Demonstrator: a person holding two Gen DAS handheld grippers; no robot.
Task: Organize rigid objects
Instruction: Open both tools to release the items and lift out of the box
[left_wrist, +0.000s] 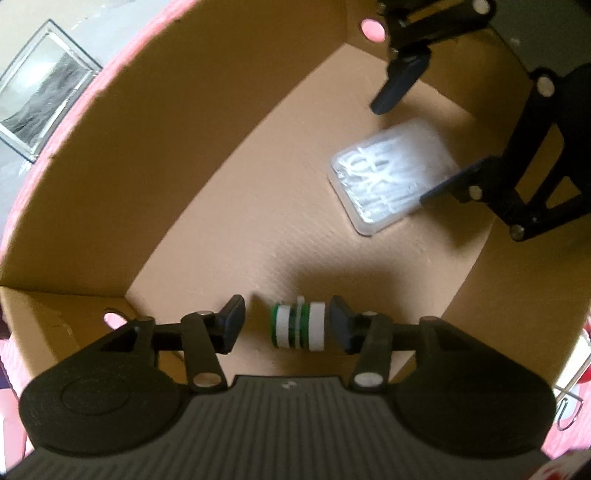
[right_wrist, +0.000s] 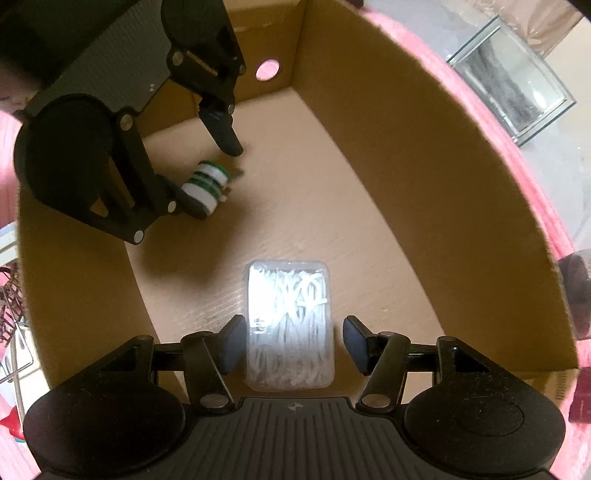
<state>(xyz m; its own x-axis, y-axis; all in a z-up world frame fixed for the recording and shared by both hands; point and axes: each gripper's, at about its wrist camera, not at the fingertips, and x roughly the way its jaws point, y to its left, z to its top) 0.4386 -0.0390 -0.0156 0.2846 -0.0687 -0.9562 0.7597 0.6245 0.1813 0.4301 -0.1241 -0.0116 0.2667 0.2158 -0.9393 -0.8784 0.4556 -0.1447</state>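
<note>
Figure. 2 hand-held grippers worked inside a cardboard box (right_wrist: 369, 155), both pointing steeply down at its floor.

Left gripper (left_wrist: 286, 323): its jaws stood narrowly apart around a green-and-white spool (left_wrist: 298, 325), which lay on its side on the box floor near the near-left corner. A clear gap showed at the left pad; the right pad sat just beside the spool's end, and contact there could not be settled. No grip was evident.

Right gripper (right_wrist: 293, 341): its jaws straddled a clear plastic case (right_wrist: 288, 325) of white pieces, lying flat on the floor to the right of the spool and well apart from it. A gap showed at the right pad; the left pad was at the case's edge. The case appeared released, not held.

Judged hazards:
1. The spool, resting on its curved side, could roll if a withdrawing pad brushed it, drifting toward the wall or the case.
2. A pad dragging on the case's rim during lift-out could skew or tip the case.
3. The 2 grippers shared 1 confined box; an angled exit could strike a wall or the other tool.
</note>
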